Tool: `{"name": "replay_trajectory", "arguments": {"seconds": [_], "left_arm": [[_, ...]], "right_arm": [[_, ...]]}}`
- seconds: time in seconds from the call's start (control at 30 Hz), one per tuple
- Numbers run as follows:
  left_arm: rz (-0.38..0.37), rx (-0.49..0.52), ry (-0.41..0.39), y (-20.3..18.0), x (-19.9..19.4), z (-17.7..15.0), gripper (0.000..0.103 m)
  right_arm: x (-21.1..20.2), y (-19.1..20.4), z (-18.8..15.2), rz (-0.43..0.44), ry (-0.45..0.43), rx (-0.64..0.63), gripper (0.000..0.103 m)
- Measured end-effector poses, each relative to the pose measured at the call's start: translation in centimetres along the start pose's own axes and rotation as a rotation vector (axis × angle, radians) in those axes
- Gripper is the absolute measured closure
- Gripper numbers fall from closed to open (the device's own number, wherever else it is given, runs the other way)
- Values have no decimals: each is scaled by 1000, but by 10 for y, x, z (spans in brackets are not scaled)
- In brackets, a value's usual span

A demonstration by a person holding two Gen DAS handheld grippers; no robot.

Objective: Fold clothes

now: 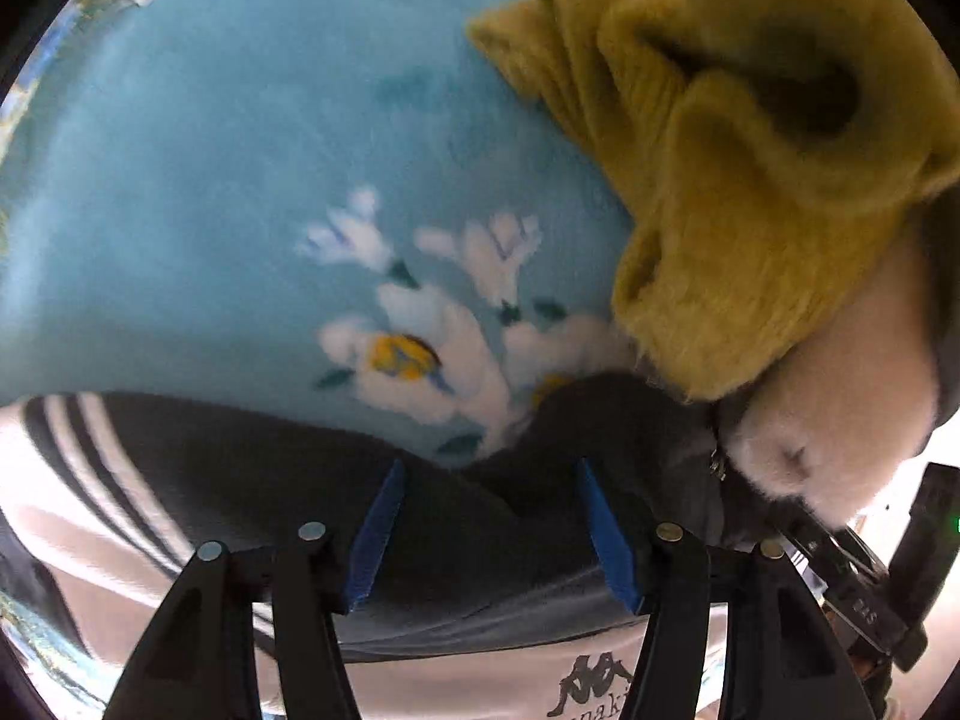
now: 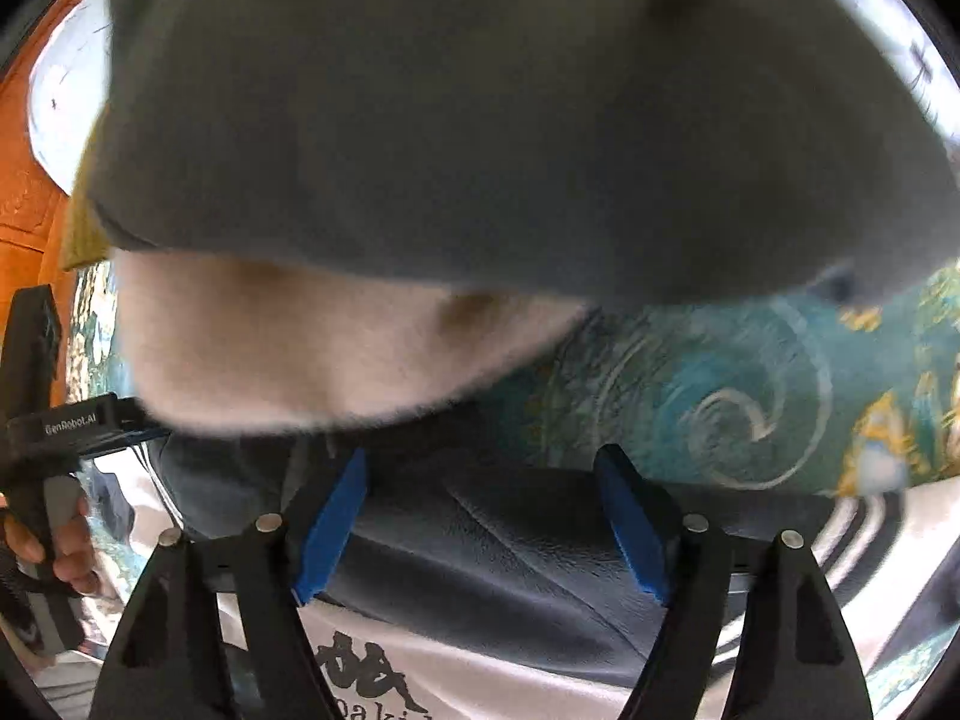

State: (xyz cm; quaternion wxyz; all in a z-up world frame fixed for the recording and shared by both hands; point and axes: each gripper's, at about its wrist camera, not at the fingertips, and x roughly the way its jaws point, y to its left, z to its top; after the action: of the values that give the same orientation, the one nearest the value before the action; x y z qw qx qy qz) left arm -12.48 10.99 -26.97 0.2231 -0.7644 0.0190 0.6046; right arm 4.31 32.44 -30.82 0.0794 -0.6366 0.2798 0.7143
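A white garment with a dark navy top panel (image 1: 312, 480), black sleeve stripes and a black logo (image 1: 591, 684) lies right under both grippers. My left gripper (image 1: 489, 531) is open, its blue pads either side of the navy panel. My right gripper (image 2: 480, 528) is open over the same panel (image 2: 480, 564), above the logo (image 2: 366, 672). A grey garment with a white fleece lining (image 2: 420, 120) lies close ahead of the right gripper.
A mustard fuzzy garment (image 1: 750, 150) lies at the upper right of the left wrist view on a light blue blanket with white flowers (image 1: 240, 180). A teal swirl-patterned cover (image 2: 720, 390) lies to the right. An orange wooden surface (image 2: 24, 180) is at the far left.
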Motion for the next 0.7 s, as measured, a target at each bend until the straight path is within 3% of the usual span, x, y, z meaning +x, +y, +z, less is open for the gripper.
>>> {"name": "replay_trajectory", "arguments": {"seconds": [0.07,0.1,0.13,0.17,0.2,0.37,0.53,0.6,0.7], "left_arm": [[15,31,-14,-3,2,-4,45],[30,49,-21,-4,2,-5,53],[62,68,-23,-6,3,-6,80],[93,91,-22,-9,3,-6,90],[97,106,-25,-10,2,-7,93],[46,208,-122,-22,-43,-31,97],[-112,300,-337,-28,-137,-73,97],[-107,332,-350,-34,-138,-73,97],[-20,349,-297,-47,-94,-55,97]], "right_arm": [[7,-4,-5,9,23,24,39],[10,-6,-8,12,32,36,41],[13,-8,-11,15,42,48,52],[14,-10,-14,13,45,59,63],[13,-12,-16,17,46,72,65],[-11,-6,-29,36,18,52,88],[-90,9,-64,68,-149,-42,90],[-115,12,-75,31,-219,-78,90],[-88,3,-70,-9,-204,-36,90]]}}
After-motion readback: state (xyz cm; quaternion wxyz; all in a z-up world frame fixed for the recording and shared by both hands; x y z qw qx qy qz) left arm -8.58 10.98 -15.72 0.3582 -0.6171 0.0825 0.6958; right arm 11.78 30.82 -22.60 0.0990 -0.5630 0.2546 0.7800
